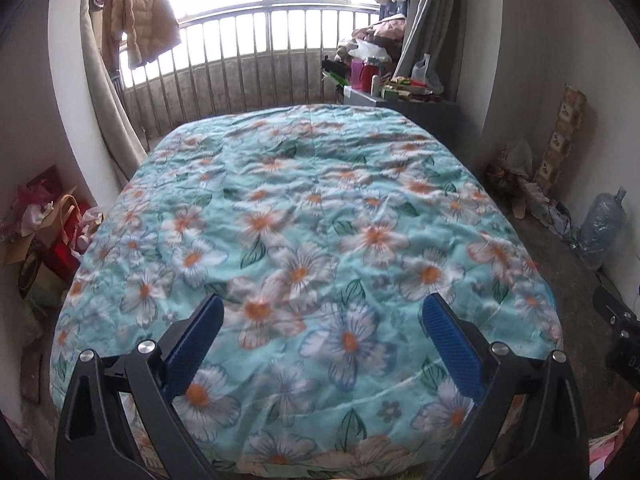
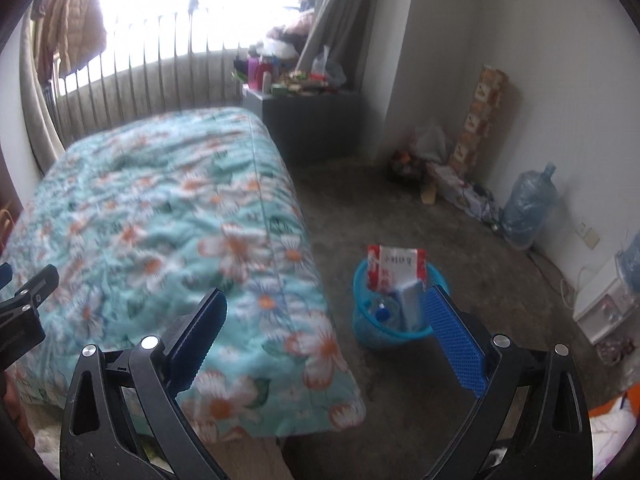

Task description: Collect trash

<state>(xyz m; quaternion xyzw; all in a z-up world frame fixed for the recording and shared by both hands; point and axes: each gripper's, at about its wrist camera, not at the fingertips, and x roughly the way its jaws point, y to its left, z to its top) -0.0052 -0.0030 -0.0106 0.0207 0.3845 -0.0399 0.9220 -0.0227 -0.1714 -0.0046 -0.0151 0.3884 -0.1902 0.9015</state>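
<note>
Where quilt (image 2: 160, 208) puckers, round basket (image 2: 362, 312).

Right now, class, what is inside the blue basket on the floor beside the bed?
The blue basket holds a red-and-white packet standing upright, a light blue carton and a clear bottle with a blue cap. Anything beneath them is covered.
</note>
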